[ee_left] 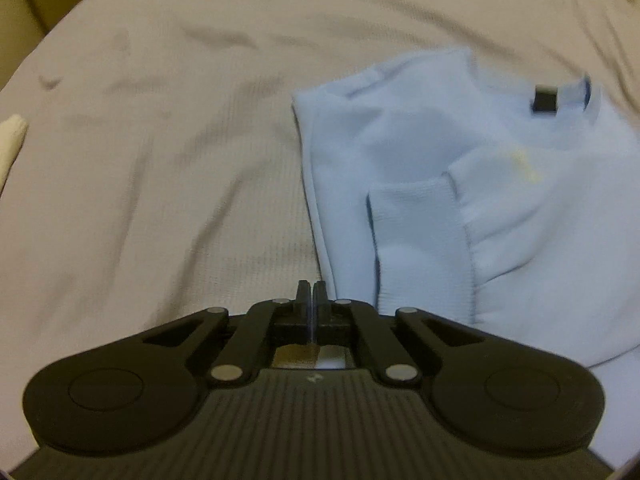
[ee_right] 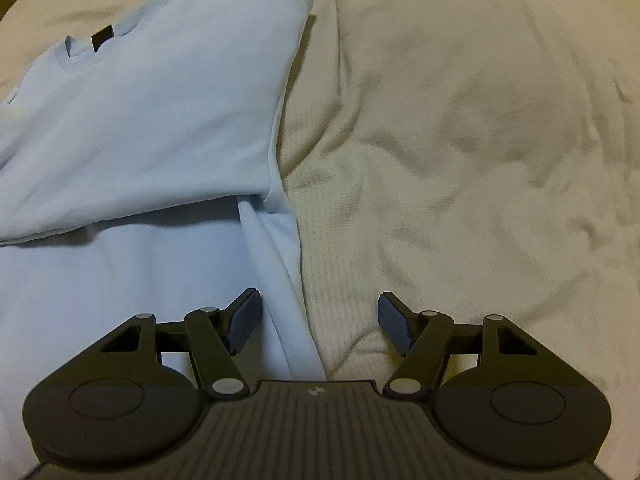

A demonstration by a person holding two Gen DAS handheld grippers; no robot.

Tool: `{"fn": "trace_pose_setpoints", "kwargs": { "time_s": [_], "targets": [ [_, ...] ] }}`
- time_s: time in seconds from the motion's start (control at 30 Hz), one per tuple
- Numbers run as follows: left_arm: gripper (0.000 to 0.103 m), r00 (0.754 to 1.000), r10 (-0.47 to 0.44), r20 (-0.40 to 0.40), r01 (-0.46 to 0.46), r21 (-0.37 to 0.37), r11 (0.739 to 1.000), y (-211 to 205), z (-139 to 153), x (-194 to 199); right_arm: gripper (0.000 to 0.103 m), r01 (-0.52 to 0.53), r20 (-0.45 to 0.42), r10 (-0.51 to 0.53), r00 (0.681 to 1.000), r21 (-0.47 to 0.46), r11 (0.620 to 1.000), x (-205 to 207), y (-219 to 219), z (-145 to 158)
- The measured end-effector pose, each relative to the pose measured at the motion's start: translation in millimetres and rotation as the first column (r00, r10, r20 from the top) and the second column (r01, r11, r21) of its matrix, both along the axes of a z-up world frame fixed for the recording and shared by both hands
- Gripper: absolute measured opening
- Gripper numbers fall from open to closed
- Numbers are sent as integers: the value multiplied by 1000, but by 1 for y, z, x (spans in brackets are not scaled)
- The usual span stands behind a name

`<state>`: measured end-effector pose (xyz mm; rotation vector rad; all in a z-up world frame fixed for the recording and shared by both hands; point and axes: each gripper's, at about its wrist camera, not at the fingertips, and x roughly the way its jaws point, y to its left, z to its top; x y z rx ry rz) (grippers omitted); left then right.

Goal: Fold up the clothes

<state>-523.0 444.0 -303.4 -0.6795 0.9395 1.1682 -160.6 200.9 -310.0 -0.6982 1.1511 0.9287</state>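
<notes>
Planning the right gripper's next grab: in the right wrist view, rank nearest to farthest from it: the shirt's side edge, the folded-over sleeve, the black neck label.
1. Shirt's side edge, between the open fingers of the right gripper.
2. Folded-over sleeve, ahead, left.
3. Black neck label, far upper left.

Left gripper [ee_left: 311, 294]: black, two fingers pressed flat together, nothing visible between them, linkage arms folded inward, body level and pointing forward. Right gripper [ee_right: 319, 316]: black, fingers spread wide apart, ribbed blue-grey pads [ee_right: 244, 320] facing each other across the gap, nothing held, linkage arms swung outward, body level
</notes>
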Motion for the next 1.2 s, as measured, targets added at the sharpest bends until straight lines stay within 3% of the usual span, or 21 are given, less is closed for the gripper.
{"fn": "trace_pose_setpoints", "kwargs": {
  "time_s": [0.07, 0.13, 0.23, 0.33, 0.43, 0.57, 0.73, 0.9, 1.07, 1.2],
  "targets": [
    [3, 996, 39, 77, -41, 22, 999, -11, 21, -7, 67, -9, 21, 8, 1000, 33, 999, 0, -8, 12],
    [3, 995, 7, 96, -8, 12, 1000, -32, 31, -4, 66, -43, 21, 42, 999, 38, 998, -6, -18, 13],
    [5, 992, -61, 109, 62, -9, 998, -65, 41, 4, 51, -107, 9, 107, 994, 31, 994, -18, -33, 10],
    [8, 992, -120, 48, 123, -79, 989, -105, 22, 14, 50, -172, -3, 172, 985, 25, 985, -30, -49, 7],
    [8, 996, -91, -9, 89, -120, 989, -149, 7, 4, 49, -235, -16, 235, 972, 19, 972, -42, -65, 4],
    [8, 998, -23, -61, 15, -139, 990, -197, 11, -23, 49, -299, -42, 300, 953, 8, 954, -55, -88, 1],
    [8, 990, 5, -138, -35, -214, 976, -243, 15, -47, 49, -207, -120, 203, 972, -28, 978, -45, -124, 14],
    [9, 986, -23, -166, -16, -231, 973, -257, 43, -49, 52, -42, -129, 35, 991, -48, 998, -50, -133, 42],
    [18, 989, -42, -145, 16, -180, 984, -260, 96, -61, 65, 44, -81, -36, 996, 98, 994, -86, -151, 97],
    [25, 990, -59, -125, 44, -125, 991, -269, 139, -77, 67, 64, -70, -54, 996, 159, 985, -129, -162, 128]
  ]
}}
